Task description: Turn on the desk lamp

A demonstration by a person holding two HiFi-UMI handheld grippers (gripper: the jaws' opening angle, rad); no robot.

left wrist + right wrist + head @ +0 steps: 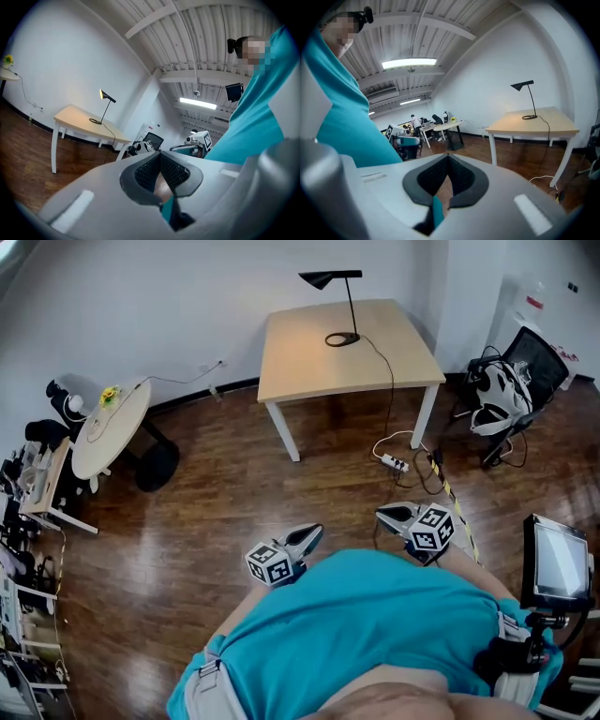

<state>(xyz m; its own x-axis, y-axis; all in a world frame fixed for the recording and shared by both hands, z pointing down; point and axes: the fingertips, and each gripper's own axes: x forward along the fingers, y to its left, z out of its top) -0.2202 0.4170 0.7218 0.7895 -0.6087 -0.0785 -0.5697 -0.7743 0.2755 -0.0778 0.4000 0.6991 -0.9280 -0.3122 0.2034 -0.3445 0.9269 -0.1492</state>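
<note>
A black desk lamp (339,306) stands at the back of a square light-wood table (309,367) across the room, with a warm glow on the tabletop beneath its head. Its cord runs off the table to a power strip (394,462) on the floor. The lamp (106,106) shows far off in the left gripper view, its head lit yellow, and the lamp (528,99) shows equally far in the right gripper view. My left gripper (314,532) and right gripper (382,515) are held close to the person's teal-clad body, well short of the table. Both are shut and hold nothing.
A round white table (111,427) stands at the left with small things on it. Right of the square table sits a black chair (511,381) with a white bag. Cables lie on the wood floor near the power strip. A screen on a stand (560,563) is at the right.
</note>
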